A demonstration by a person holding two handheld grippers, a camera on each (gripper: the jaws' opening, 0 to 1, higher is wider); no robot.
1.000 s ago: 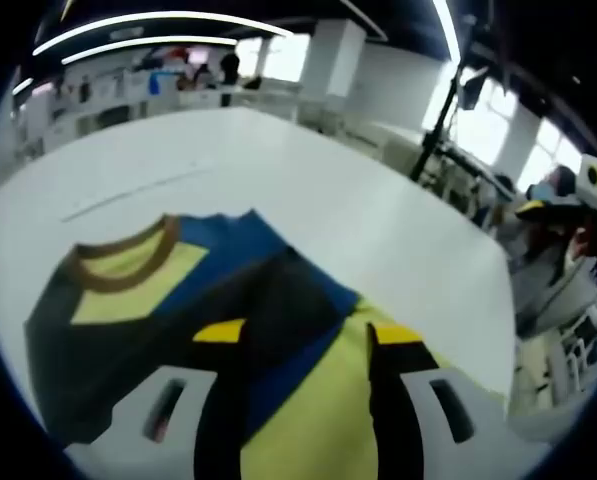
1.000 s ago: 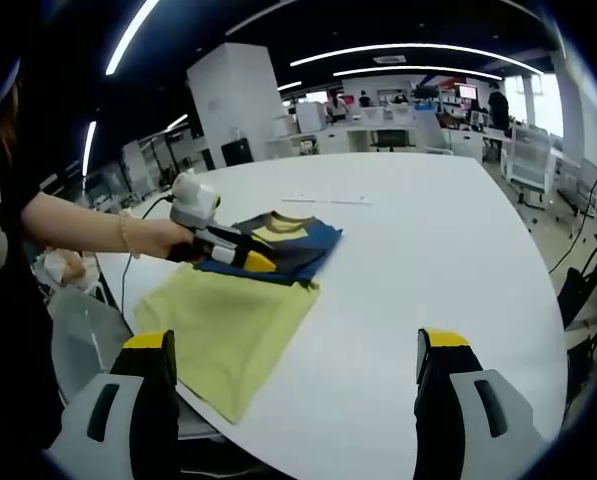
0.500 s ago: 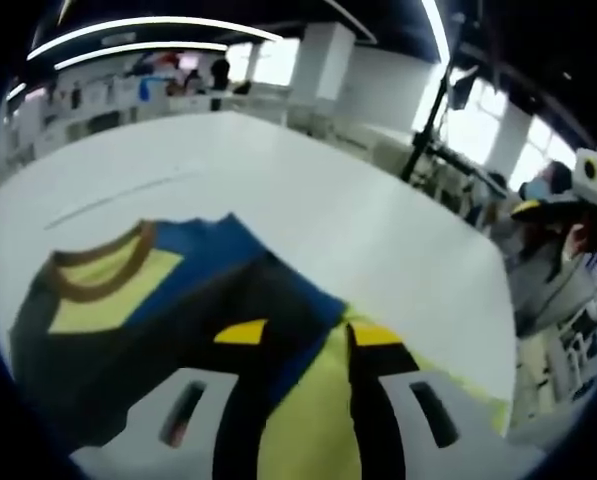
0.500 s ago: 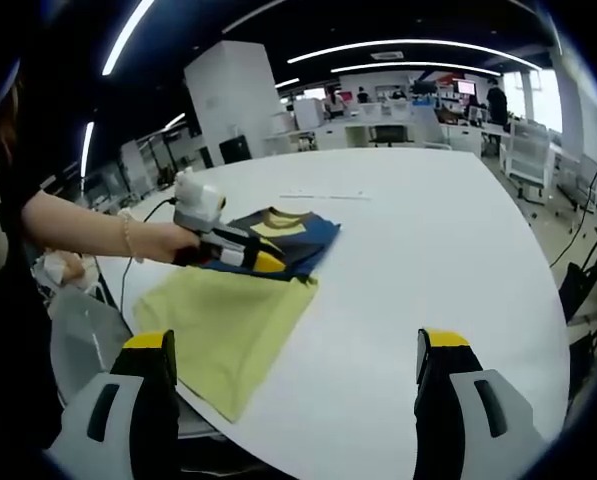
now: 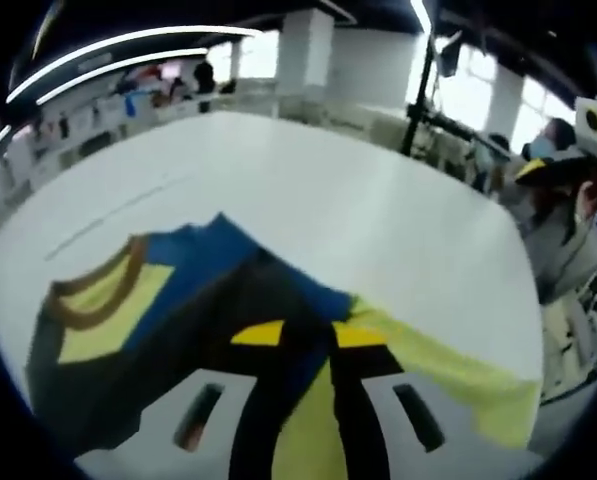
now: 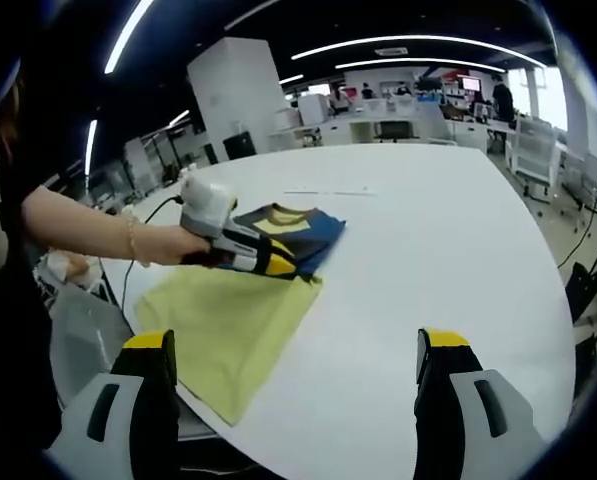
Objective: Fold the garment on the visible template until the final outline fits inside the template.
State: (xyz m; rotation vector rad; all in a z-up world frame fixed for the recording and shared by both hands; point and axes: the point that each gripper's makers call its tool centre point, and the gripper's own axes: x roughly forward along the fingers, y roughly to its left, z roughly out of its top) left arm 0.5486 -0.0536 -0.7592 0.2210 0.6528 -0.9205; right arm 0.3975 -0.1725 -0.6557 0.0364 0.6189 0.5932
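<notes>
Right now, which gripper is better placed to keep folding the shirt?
Left. The left gripper sits at the shirt, jaws nearly closed on its edge; the right gripper hangs open, well away.

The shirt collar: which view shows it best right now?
The left gripper view: the brown collar sits close and large, its curve over the yellow panel plain. In the right gripper view the collar is small and distant, beyond the left tongs.

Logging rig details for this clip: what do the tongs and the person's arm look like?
Both tongs, left and right, have black jaws with yellow tips on pale grey bodies with dark slots. The left one has a white top and trailing black cable. The person wears a wrist bracelet and dark top.
</notes>
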